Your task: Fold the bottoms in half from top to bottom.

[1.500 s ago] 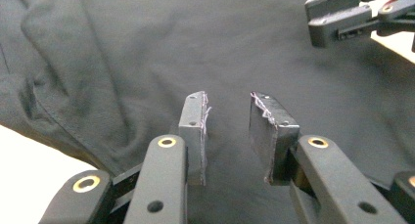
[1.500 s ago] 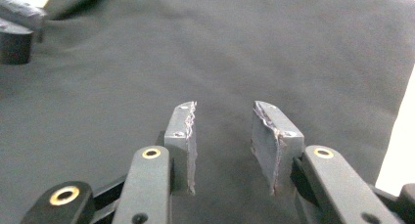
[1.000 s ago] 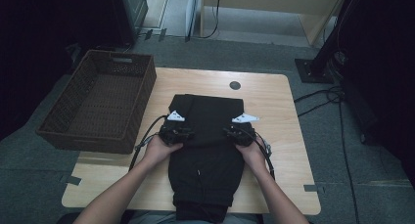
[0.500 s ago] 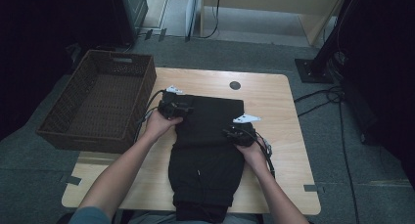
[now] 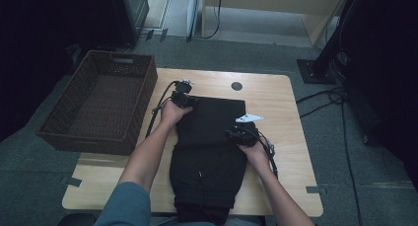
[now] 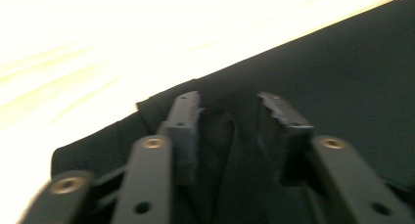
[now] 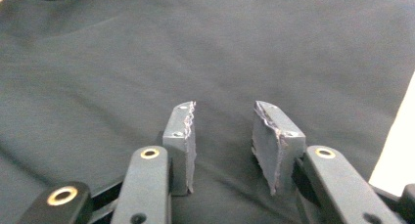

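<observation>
Left gripper (image 5: 183, 98): at the far left corner of the black garment (image 5: 209, 152), beside the wicker basket (image 5: 64, 122). Its jaws have just been closing; in the left gripper view (image 6: 230, 119) they stand parted over a ridge of dark cloth at the garment's edge, and whether the pads press it cannot be told.

Right gripper (image 5: 237, 133): on the garment's right edge, nearer the person than the left one. In the right gripper view (image 7: 222, 136) the jaws are apart, flat cloth beneath, nothing gripped.

Table (image 5: 281, 107): carries the garment, folded lengthwise at its middle. The basket stands left of the garment, overhanging the table's left side.
</observation>
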`<state>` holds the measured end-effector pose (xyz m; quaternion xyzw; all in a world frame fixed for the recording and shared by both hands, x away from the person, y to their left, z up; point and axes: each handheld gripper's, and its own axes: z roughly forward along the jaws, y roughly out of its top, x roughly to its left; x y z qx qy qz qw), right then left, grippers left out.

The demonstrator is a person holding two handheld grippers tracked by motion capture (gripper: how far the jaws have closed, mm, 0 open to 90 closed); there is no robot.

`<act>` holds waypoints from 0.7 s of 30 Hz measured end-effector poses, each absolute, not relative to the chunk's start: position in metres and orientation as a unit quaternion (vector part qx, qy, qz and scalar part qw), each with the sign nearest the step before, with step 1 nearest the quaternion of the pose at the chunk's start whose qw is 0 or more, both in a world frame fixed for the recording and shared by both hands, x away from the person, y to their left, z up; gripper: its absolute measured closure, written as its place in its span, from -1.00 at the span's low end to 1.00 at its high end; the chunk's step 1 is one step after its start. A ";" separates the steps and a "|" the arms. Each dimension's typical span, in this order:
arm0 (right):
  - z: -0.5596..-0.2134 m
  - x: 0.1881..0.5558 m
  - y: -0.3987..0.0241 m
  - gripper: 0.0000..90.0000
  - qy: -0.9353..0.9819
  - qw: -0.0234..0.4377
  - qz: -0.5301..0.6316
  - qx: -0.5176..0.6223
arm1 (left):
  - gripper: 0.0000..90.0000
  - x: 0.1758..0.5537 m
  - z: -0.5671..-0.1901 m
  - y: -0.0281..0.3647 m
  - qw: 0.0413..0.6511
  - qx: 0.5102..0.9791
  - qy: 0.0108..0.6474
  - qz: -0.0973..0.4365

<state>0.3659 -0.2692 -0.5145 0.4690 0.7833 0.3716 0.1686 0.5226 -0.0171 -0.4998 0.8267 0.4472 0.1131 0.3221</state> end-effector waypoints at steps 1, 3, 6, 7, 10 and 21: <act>-0.515 0.367 -0.271 0.34 0.782 0.173 0.373 0.469 | 0.61 0.524 -0.500 -0.016 0.320 0.825 0.451 0.118; -0.516 0.373 -0.275 0.35 0.773 0.177 0.382 0.475 | 0.87 0.526 -0.500 -0.012 0.319 0.820 0.459 0.121; -0.519 0.380 -0.282 0.38 0.761 0.158 0.399 0.487 | 1.00 0.531 -0.496 0.000 0.336 0.802 0.483 0.106; -0.519 0.381 -0.283 0.38 0.760 0.154 0.399 0.489 | 1.00 0.532 -0.494 0.005 0.337 0.798 0.488 0.107; -0.520 0.381 -0.284 0.38 0.761 0.152 0.403 0.484 | 1.00 0.535 -0.488 0.019 0.331 0.798 0.492 0.109; -0.520 0.376 -0.281 0.49 0.779 0.190 0.381 0.460 | 1.00 0.533 -0.480 0.037 0.322 0.790 0.510 0.110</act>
